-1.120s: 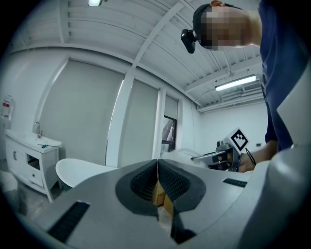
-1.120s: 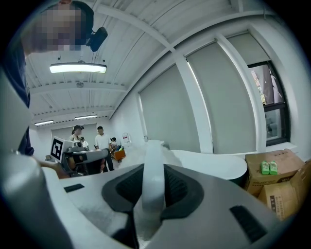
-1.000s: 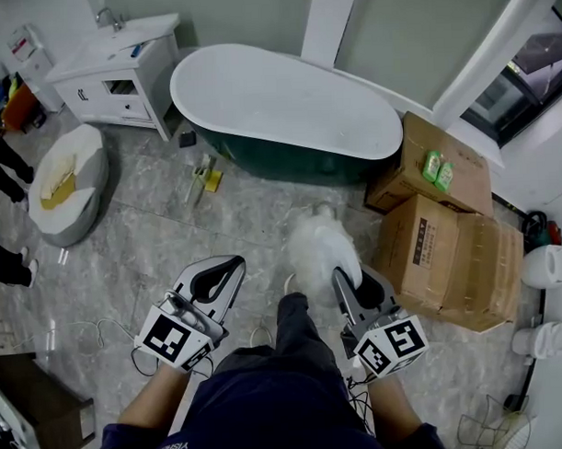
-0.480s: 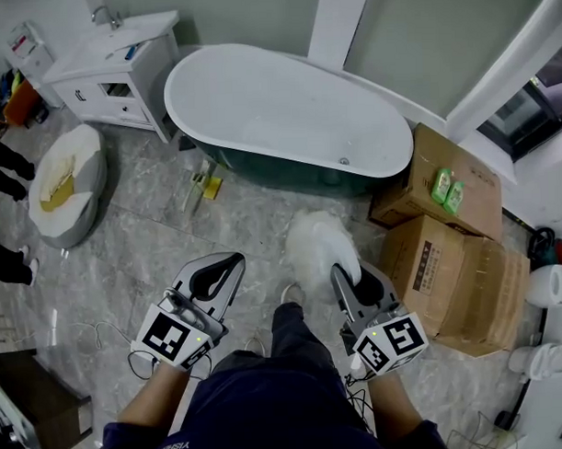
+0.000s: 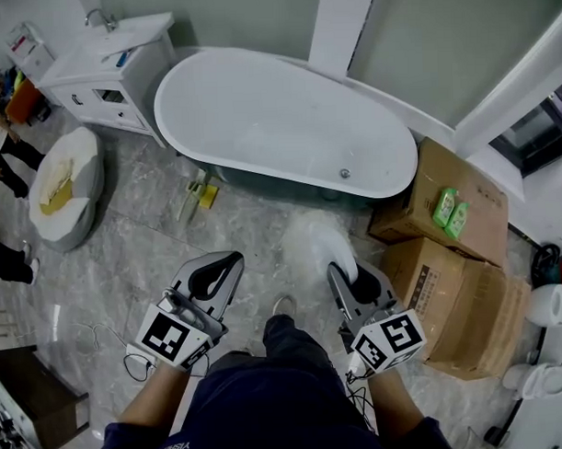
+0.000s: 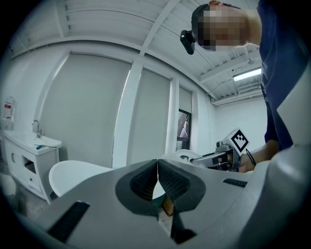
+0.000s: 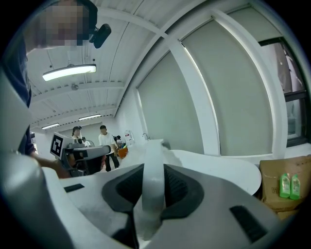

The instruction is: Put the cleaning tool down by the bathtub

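Ahead of me, the tub (image 5: 286,108) is closer than a second ago. Right claw (image 5: 347,274) still pinches the duster (image 5: 311,244); left claw (image 5: 222,262) is pressed together, empty. Set-down is pending.

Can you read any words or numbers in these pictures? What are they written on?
"YISH": white print on the person's dark shirt, rest unclear.
Cardboard box: dark print, too small to read.
Green bottles: labels too small to read.
Wall sign: too blurred to read.
Marker cubes: square patterns only, no words.
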### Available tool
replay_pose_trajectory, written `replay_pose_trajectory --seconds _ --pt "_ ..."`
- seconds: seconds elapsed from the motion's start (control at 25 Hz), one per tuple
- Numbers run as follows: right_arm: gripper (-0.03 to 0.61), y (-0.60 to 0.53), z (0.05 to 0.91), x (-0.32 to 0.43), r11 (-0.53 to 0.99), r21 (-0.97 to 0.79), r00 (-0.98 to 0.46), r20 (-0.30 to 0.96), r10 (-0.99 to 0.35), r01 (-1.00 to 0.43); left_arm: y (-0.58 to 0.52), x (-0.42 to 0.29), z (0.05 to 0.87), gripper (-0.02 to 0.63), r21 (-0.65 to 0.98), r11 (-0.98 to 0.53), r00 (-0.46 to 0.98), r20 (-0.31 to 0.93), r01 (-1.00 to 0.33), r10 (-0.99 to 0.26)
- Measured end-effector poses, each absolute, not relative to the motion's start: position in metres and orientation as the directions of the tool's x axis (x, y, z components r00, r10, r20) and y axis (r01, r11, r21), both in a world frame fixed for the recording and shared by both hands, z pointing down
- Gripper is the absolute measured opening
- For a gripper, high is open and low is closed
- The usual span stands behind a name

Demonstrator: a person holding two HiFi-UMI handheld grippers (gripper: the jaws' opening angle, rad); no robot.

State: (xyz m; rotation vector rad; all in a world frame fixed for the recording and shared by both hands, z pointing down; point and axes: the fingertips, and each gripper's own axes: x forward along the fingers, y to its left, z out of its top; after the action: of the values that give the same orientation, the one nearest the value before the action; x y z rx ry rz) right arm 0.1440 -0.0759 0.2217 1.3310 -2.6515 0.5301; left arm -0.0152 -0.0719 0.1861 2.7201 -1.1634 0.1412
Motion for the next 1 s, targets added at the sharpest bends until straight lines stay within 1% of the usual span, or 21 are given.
replay_pose_trajectory --seconds 0.36,1.0 --pt "0.094 -0.139 0.234 0.164 0.582 -0.26 -0.637 0.28 -0.719 -0.771 -0.128 0.006 0.196 0.031 0.134 -0.641 0.654 0.184 -0.756 -0.734" --pt "0.094 -0.204 0.259 0.173 0.586 -0.276 -0.647 0.299 -0.701 -0.762 -0.183 0.017 0.222 0.031 0.135 -0.636 0.648 0.24 -0.76 -0.723"
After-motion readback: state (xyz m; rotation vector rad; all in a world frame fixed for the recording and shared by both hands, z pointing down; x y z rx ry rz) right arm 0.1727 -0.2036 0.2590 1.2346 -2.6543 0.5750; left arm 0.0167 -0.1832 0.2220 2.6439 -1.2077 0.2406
